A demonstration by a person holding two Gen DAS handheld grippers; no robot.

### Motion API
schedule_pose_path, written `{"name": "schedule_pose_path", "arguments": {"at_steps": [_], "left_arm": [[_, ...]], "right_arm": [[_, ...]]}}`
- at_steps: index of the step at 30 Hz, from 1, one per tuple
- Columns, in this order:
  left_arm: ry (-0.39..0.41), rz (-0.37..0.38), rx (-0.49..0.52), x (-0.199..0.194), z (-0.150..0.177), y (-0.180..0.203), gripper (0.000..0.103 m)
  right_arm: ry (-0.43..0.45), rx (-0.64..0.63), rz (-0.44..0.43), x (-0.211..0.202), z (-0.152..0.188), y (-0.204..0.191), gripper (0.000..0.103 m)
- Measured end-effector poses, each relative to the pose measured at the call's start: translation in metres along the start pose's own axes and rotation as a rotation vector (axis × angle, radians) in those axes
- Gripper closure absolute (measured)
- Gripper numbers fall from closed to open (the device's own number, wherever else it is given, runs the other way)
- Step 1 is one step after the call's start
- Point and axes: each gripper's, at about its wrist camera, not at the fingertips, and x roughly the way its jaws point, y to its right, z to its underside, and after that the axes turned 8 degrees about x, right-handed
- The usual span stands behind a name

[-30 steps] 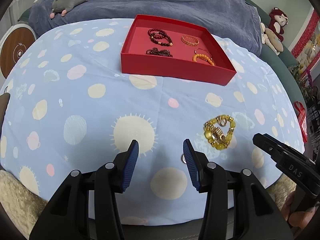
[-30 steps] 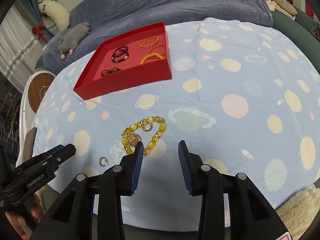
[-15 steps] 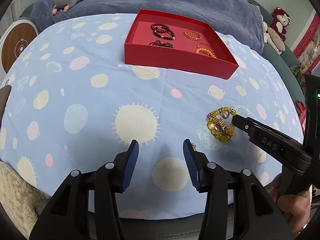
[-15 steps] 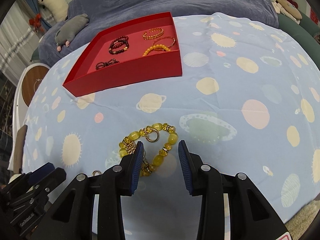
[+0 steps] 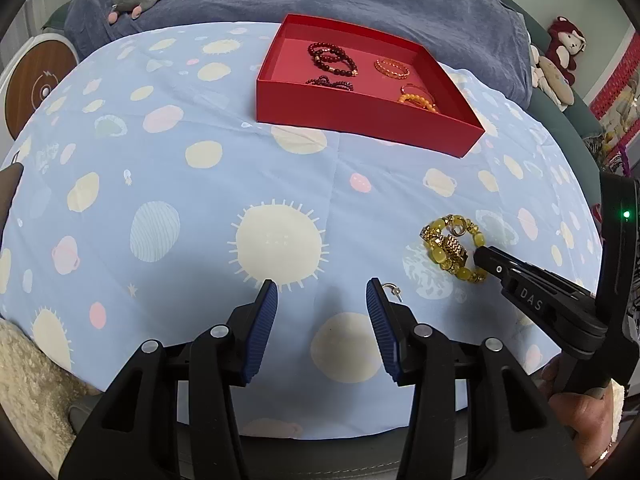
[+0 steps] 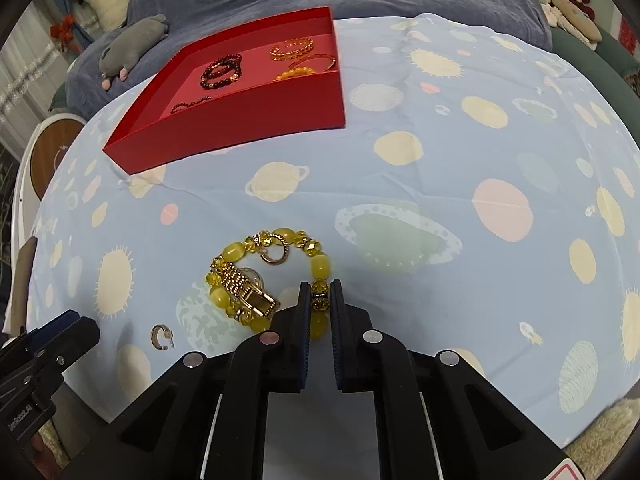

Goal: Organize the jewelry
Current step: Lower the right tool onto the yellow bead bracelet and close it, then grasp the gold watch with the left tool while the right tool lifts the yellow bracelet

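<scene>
Right tool (image 6: pixel 319 300) has just closed onto the yellow bead bracelet (image 6: pixel 256 276); left tool (image 5: pixel 322 304) stays apart, empty

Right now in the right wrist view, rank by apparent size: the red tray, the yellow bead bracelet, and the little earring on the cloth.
1. Red tray, largest though farthest.
2. Yellow bead bracelet, nearer the camera, so it looks enlarged.
3. Earring, clearly smallest.
</scene>
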Motion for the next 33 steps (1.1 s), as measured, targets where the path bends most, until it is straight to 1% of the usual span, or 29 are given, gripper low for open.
{"name": "schedule_pose_path", "arguments": {"at_steps": [3,10,17,19,21,24,27,33], "left_arm": [[0.002,0.001,0.0,-0.001,0.0,0.0,0.059],[0.001,0.004,0.009,-0.002,0.001,0.006,0.059],[0.003,0.012,0.03,-0.005,0.003,0.015,0.059],[0.002,0.017,0.03,-0.005,0.002,0.017,0.059],[-0.001,0.029,0.03,-0.004,0.002,0.02,0.059],[-0.002,0.061,0.026,-0.004,-0.002,0.028,0.059],[-0.005,0.089,0.039,0.0,-0.008,0.043,0.059],[-0.023,0.116,0.058,0.02,-0.025,0.076,0.059]], "right_arm": [[0.013,0.023,-0.028,-0.011,0.004,0.005,0.095],[0.086,0.087,-0.143,-0.06,0.011,0.016,0.095],[0.153,0.094,-0.198,-0.098,0.007,0.019,0.095],[0.148,0.082,-0.196,-0.103,0.01,0.019,0.095],[0.129,0.07,-0.174,-0.101,0.018,0.021,0.095],[0.085,0.096,-0.153,-0.09,0.031,0.03,0.095],[0.064,0.118,-0.146,-0.084,0.034,0.036,0.095],[0.043,0.087,-0.123,-0.077,0.04,0.032,0.095]]}}
